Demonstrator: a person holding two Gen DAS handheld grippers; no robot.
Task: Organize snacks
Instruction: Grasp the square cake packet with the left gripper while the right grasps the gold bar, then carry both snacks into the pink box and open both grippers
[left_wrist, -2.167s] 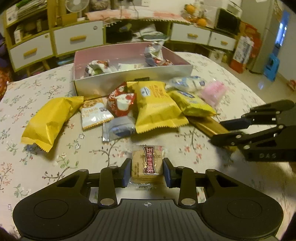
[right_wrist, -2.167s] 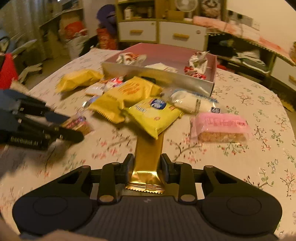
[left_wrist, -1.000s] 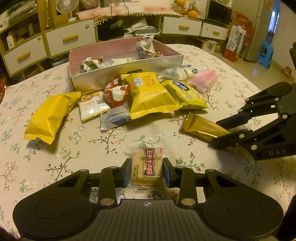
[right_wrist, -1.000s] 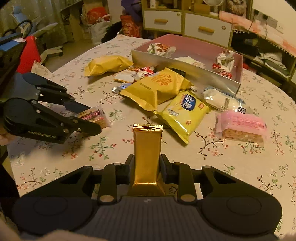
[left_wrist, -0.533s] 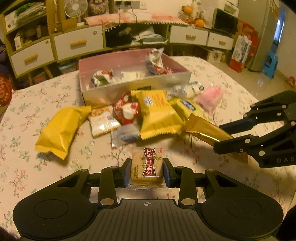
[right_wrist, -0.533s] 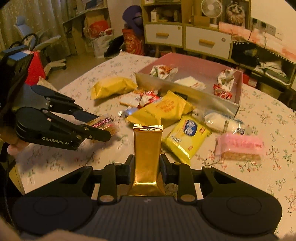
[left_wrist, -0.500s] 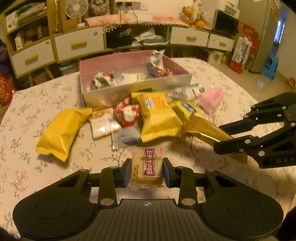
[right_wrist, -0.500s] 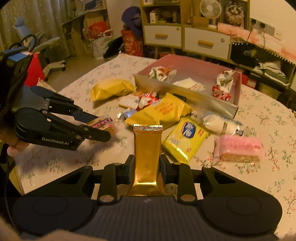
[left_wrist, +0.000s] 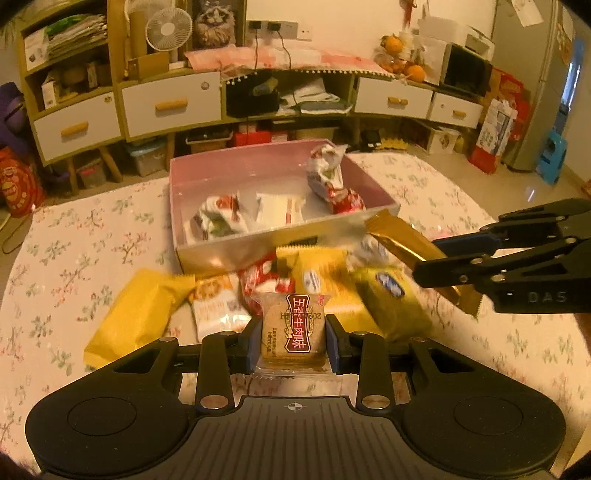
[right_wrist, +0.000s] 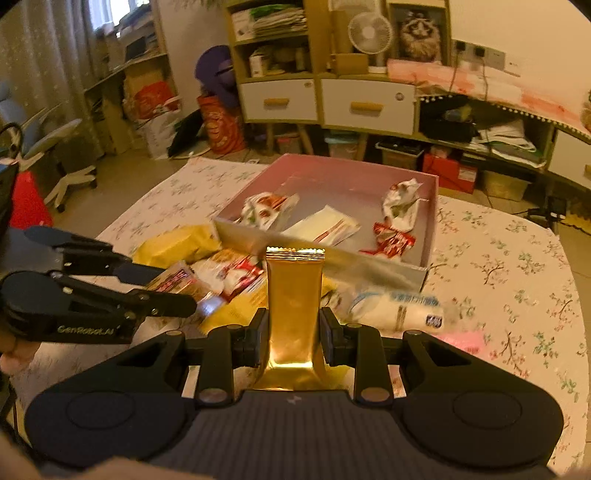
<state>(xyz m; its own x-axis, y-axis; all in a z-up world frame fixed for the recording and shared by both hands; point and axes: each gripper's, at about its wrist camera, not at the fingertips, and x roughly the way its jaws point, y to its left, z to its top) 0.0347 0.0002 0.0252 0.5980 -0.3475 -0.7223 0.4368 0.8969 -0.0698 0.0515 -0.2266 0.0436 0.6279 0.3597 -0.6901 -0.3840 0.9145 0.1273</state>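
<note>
My left gripper (left_wrist: 293, 339) is shut on a small square biscuit pack (left_wrist: 293, 328) with a red label, held above the snack pile. My right gripper (right_wrist: 294, 341) is shut on a long gold wrapper (right_wrist: 294, 295); in the left wrist view this gold wrapper (left_wrist: 402, 245) reaches toward the near right corner of the pink box (left_wrist: 240, 166). The pink box (right_wrist: 430, 229) holds several wrapped snacks. Loose snacks lie in front of it: a yellow bag (left_wrist: 138, 314), a yellow chip pack (left_wrist: 391, 299), a white roll pack (right_wrist: 395, 306).
A flowered tablecloth (left_wrist: 74, 243) covers the round table. Behind the table stand cabinets with white drawers (left_wrist: 170, 107) and a small fan (left_wrist: 168, 29). A pink snack bar (right_wrist: 461, 341) lies at the right, partly hidden by my right gripper.
Both grippers have risen and moved toward the pink box, each still holding its snack. The box now appears closer and the gold wrapper reaches its near wall.
</note>
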